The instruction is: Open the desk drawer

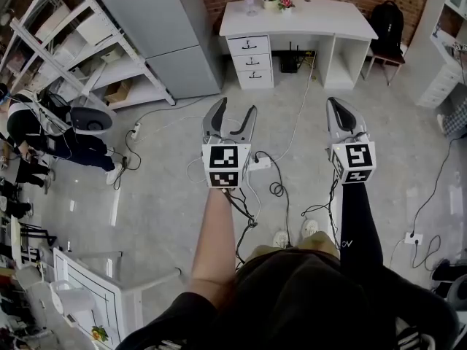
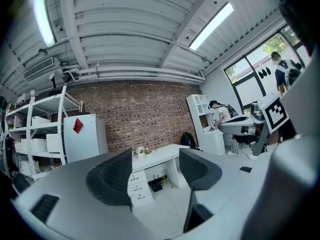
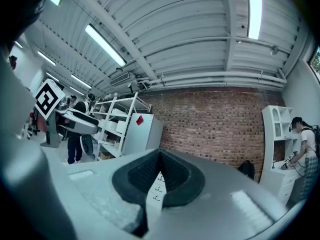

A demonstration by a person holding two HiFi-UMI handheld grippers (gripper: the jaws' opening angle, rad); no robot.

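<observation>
A white desk (image 1: pixel 306 20) stands against the brick wall far ahead, with a stack of three closed drawers (image 1: pixel 251 62) on its left side. The same drawers (image 2: pixel 138 186) show small between the left jaws in the left gripper view. My left gripper (image 1: pixel 231 115) is held level over the floor, well short of the desk, its jaws apart and nothing between them. My right gripper (image 1: pixel 341 115) is beside it at the same distance, jaws closed together and holding nothing. In the right gripper view a sliver of the drawers (image 3: pixel 158 189) shows past the shut pads.
Cables and a power strip (image 1: pixel 260 163) lie on the grey floor ahead. A grey cabinet (image 1: pixel 164 31) and white shelving (image 1: pixel 73 42) stand left of the desk. A black backpack (image 1: pixel 385 17) sits on a chair at its right. A person (image 1: pixel 51 141) crouches at far left.
</observation>
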